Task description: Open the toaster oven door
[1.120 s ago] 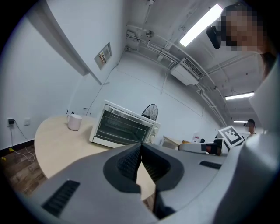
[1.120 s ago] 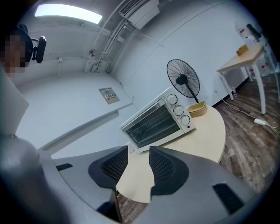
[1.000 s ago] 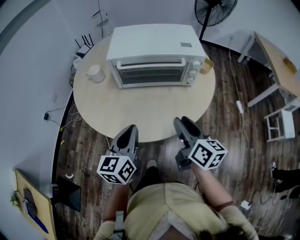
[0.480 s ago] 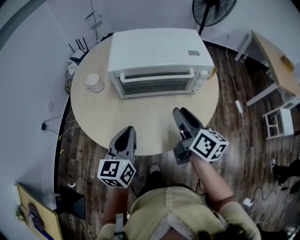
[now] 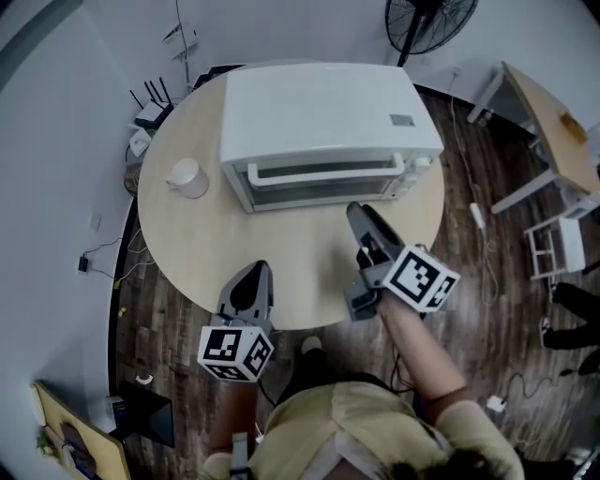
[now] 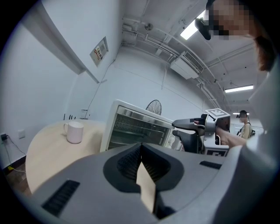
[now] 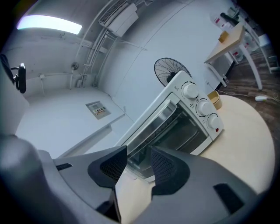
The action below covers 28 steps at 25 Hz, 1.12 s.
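Observation:
A white toaster oven [image 5: 319, 108] stands at the back of the round table [image 5: 187, 248], its glass door shut and its handle [image 5: 323, 172] running along the door's top edge. My right gripper [image 5: 358, 212] hovers just in front of the door's right half, short of touching it. It points at the oven [image 7: 183, 118]; its jaws have just been opening and stand open with nothing between them [image 7: 139, 151]. My left gripper [image 5: 253, 273] hangs over the table's near edge, farther from the oven [image 6: 135, 129], with its jaws shut and empty [image 6: 141, 145].
A white mug [image 5: 187, 176] sits on the table left of the oven. Three control knobs [image 7: 203, 107] line the oven's right side. A floor fan [image 5: 427, 23] stands behind the table, and a wooden side table [image 5: 553, 122] is at the right.
Both grippers have moved forward over the table toward the oven. The right one has come close to the door front; the left one has reached the table's near edge.

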Available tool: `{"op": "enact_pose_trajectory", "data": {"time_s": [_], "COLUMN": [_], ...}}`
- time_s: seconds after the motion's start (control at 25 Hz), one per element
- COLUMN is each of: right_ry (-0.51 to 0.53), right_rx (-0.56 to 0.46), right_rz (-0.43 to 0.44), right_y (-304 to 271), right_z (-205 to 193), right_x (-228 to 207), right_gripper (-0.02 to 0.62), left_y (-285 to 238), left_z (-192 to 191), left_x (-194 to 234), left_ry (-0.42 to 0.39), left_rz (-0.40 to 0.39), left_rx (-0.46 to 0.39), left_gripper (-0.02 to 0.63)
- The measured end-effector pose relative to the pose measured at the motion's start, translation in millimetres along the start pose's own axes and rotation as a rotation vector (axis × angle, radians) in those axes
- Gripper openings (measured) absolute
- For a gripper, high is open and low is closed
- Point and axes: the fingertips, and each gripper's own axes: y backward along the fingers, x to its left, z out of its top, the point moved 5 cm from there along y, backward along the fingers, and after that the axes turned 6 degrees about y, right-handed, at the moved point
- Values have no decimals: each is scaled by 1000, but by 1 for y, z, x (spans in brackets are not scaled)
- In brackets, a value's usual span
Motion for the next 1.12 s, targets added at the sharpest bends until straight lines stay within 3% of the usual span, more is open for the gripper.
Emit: {"op": "enact_pose_trajectory", "data": {"time_s": [0.36, 0.76, 1.12], "right_ry": [-166, -294, -338], "right_rx": [-87, -100, -117], "right_rz": [14, 1, -26], "right_y": [-37, -59, -67], "right_z": [11, 10, 13], "right_x": [5, 4, 0], "right_gripper": [147, 147, 146], "left_y": [-19, -28, -24], "left_z": [8, 4, -4], "left_x": [10, 20, 20], "left_ry": [-6, 22, 45], "left_rz": [-11, -19, -33], "left_rx": [1, 13, 17], "left_gripper": [2, 2, 2]}}
